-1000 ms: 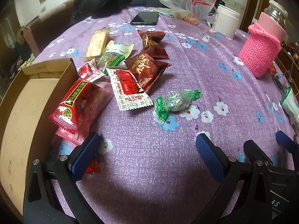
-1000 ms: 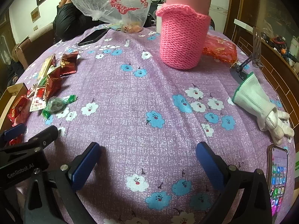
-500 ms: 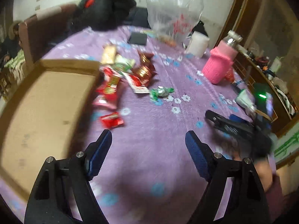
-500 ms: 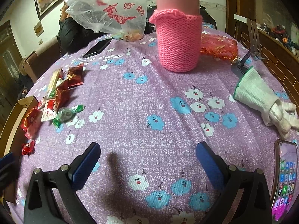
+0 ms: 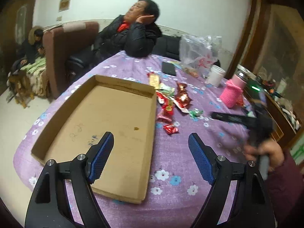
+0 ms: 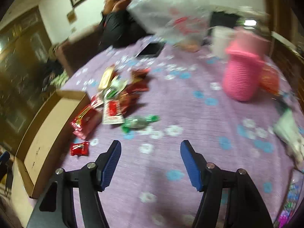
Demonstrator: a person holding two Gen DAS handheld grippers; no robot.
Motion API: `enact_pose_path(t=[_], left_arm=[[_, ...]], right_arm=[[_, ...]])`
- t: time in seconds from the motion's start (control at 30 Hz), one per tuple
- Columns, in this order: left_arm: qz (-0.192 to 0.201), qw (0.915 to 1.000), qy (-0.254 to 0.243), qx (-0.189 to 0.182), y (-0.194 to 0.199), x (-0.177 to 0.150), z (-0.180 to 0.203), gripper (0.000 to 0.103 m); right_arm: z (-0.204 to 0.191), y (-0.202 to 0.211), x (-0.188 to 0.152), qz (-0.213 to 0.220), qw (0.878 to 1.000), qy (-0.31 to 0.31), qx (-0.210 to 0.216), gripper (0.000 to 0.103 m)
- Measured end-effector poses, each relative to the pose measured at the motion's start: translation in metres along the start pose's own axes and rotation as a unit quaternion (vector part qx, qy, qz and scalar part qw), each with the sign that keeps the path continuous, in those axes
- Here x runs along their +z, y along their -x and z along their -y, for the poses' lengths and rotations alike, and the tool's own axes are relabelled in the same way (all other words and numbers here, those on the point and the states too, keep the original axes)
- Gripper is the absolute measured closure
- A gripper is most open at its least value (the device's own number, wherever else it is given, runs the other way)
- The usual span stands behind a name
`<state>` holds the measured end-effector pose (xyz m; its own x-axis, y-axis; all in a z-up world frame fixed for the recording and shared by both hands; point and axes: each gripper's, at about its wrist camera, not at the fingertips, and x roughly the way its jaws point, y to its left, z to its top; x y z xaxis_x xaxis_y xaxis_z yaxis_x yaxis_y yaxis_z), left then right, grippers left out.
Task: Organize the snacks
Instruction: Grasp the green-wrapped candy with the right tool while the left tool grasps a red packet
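Several wrapped snacks (image 5: 172, 98) lie in a loose heap on the purple flowered cloth, just right of a shallow cardboard box (image 5: 106, 125). A small red packet (image 5: 171, 128) lies apart, nearer me, and a green candy (image 5: 195, 112) sits at the heap's right edge. My left gripper (image 5: 151, 147) hangs open above the box's near right corner, nothing between its fingers. The right gripper (image 6: 150, 156) is blurred by motion; its jaws are closing with nothing between them, over bare cloth in front of the green candy (image 6: 139, 123) and right of the small red packet (image 6: 79, 148).
A person in a dark coat (image 5: 133, 36) leans on the far table edge. A black phone (image 5: 168, 68), clear plastic bag (image 5: 199, 55), white cup (image 5: 216, 75) and pink knitted bottle (image 5: 232, 93) stand at the back right. A white glove (image 6: 288, 131) lies at the right.
The left gripper pulled back and up, so the whole box shows, and its jaws narrowed a little. The right gripper swung left toward the snacks and its jaws came closer together.
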<state>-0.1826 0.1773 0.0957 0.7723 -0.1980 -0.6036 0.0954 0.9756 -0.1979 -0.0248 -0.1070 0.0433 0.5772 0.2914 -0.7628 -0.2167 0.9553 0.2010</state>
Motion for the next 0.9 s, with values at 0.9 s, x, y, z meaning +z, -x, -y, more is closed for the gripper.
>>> enact_pose_path(t=[0.9], left_arm=[[-0.093,0.9878,-0.112,-0.055,-0.148,0.073,0.069,0.040]], right_arm=[[0.034,-0.021,-0.025,0.037,0.997,-0.067,-0.019,0.078]])
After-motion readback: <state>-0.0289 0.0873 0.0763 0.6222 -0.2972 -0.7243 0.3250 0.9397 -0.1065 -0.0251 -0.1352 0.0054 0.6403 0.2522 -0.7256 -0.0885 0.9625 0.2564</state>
